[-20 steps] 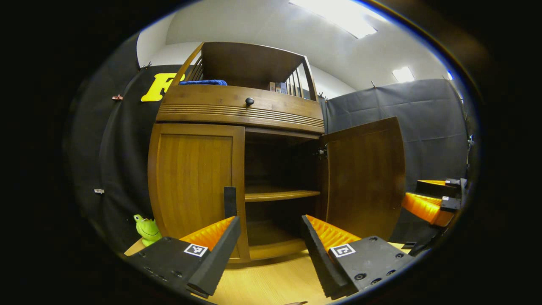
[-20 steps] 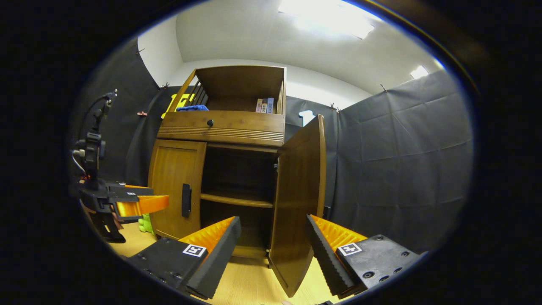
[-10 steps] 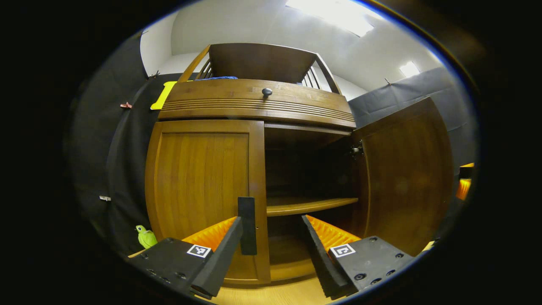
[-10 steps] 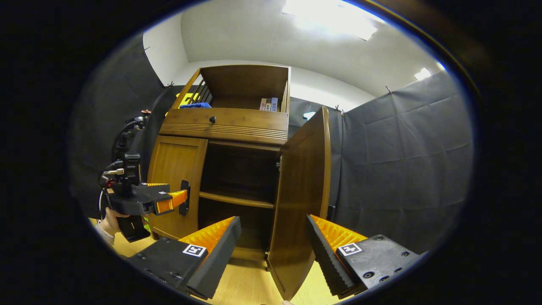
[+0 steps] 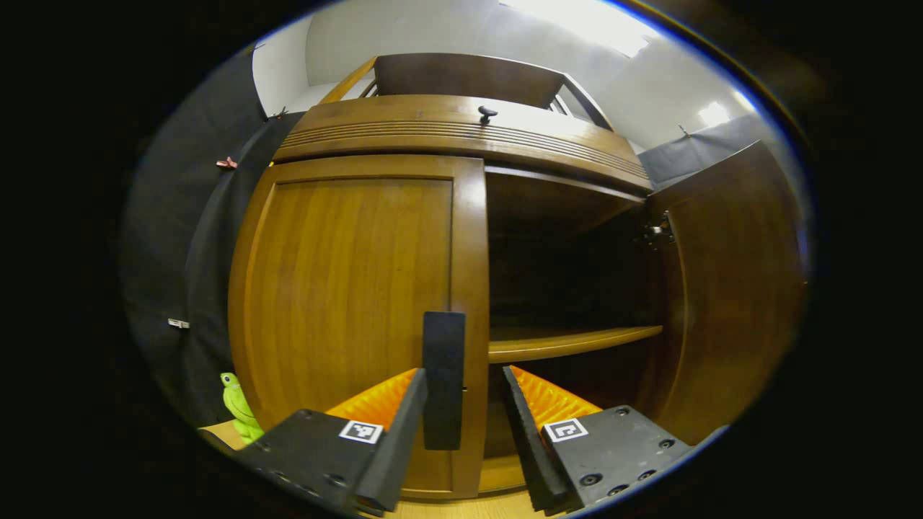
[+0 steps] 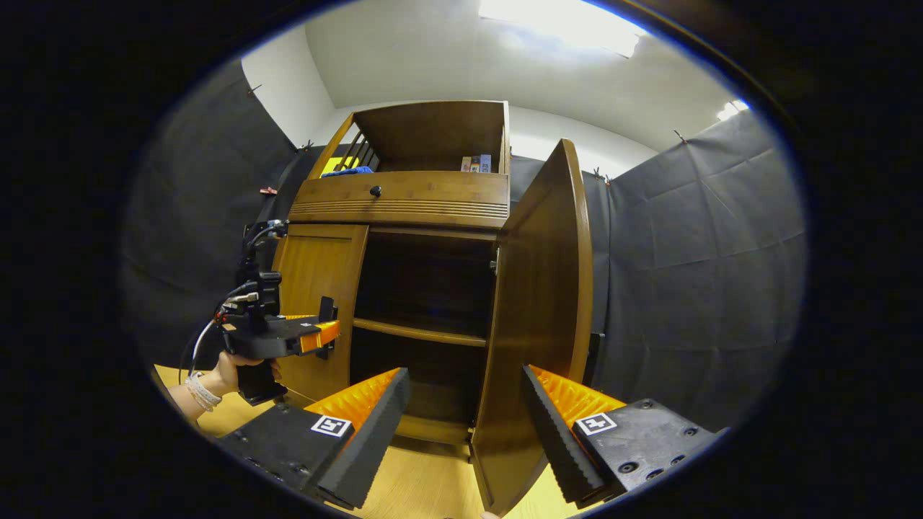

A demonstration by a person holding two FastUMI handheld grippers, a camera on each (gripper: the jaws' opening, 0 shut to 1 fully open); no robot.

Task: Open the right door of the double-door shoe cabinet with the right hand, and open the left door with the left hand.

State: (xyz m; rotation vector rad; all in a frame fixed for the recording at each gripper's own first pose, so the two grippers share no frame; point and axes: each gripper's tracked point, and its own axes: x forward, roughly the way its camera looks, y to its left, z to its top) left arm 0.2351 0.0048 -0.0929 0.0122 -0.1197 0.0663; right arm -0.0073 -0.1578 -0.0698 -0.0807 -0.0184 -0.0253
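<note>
Wood-brown, the right door (image 6: 537, 317) already stands swung wide with the right gripper (image 6: 465, 425) open and apart from it, while the left door (image 5: 346, 288) is still shut, its handle (image 5: 443, 378) between the open left gripper's (image 5: 465, 425) fingers, ungrasped.

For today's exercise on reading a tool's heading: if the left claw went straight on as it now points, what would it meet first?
Most likely the dark handle on the closed left door, standing between the left claw's open fingers; depth is uncertain.
</note>
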